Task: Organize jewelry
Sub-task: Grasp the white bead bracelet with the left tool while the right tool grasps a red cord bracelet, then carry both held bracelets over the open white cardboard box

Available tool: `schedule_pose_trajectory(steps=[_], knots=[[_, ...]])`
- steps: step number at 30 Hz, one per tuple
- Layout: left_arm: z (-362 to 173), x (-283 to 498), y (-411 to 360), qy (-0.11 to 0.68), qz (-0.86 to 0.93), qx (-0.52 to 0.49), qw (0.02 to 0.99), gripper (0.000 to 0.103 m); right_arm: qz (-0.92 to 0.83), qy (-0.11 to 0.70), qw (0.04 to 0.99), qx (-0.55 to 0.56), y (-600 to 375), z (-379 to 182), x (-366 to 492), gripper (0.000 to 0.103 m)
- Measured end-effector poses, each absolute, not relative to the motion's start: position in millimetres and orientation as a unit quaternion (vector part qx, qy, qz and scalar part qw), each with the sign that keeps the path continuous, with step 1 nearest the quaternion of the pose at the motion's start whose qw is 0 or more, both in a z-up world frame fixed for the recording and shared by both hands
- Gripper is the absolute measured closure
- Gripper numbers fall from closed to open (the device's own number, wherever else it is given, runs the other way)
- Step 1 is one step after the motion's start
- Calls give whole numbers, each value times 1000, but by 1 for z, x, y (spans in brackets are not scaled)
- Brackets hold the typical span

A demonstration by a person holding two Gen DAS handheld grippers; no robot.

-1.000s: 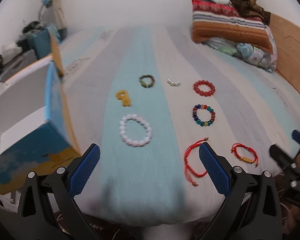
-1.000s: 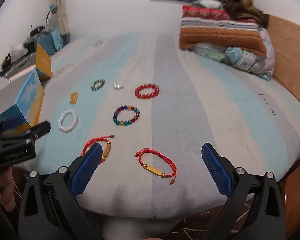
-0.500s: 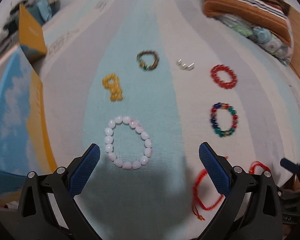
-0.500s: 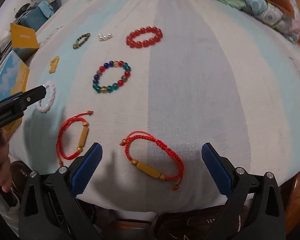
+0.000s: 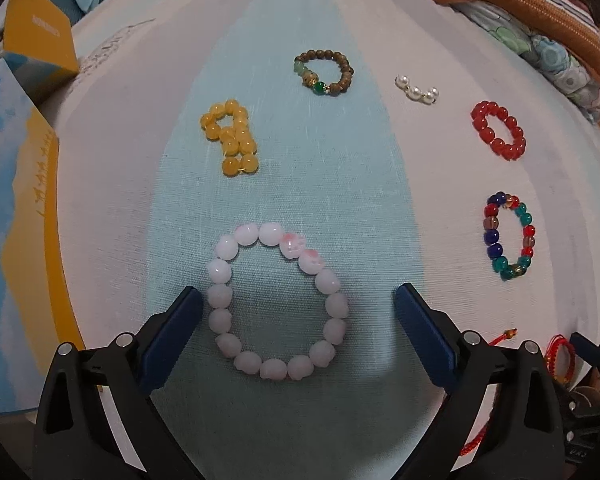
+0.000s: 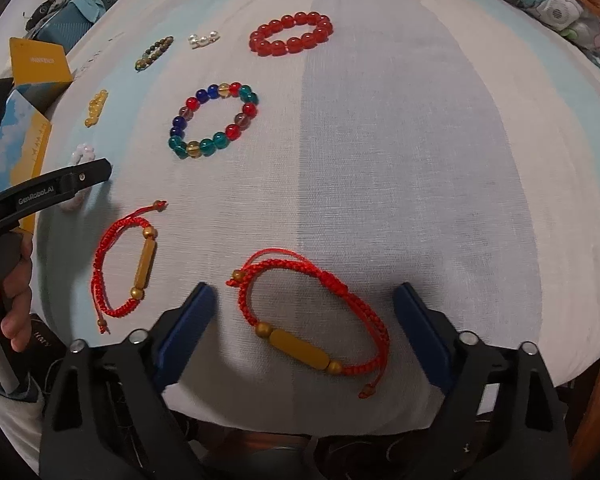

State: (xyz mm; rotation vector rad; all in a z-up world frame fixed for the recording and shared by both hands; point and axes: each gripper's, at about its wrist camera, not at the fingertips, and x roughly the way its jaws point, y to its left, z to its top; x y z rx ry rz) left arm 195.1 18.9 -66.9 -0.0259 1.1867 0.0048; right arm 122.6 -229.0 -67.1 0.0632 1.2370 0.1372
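The left gripper [image 5: 296,300] is spread around the white bracelet [image 5: 278,306], low in the frame. The right gripper [image 6: 304,300], just closing a little, is wide around the red cord bracelet [image 6: 314,316]. Squeeze slowly so both stay centered.

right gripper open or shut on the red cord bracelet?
Open. The right gripper has just been closing a little, but both fingers stand clear of the red cord bracelet lying flat between them.
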Motion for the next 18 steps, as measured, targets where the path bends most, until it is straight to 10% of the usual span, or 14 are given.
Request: schedule_pose_trajectory(steps=[6,11,18], knots=[[-65,189,17,554,5,-2,833,39,48,574,817,25,-235,-66,122,47],[-63,184,18,551,-8,-2,834,82,38,569,821,28,-239,-63,119,74],[-58,179,22,537,-24,-23,843,83,44,555,830,28,-235,-59,114,96]])
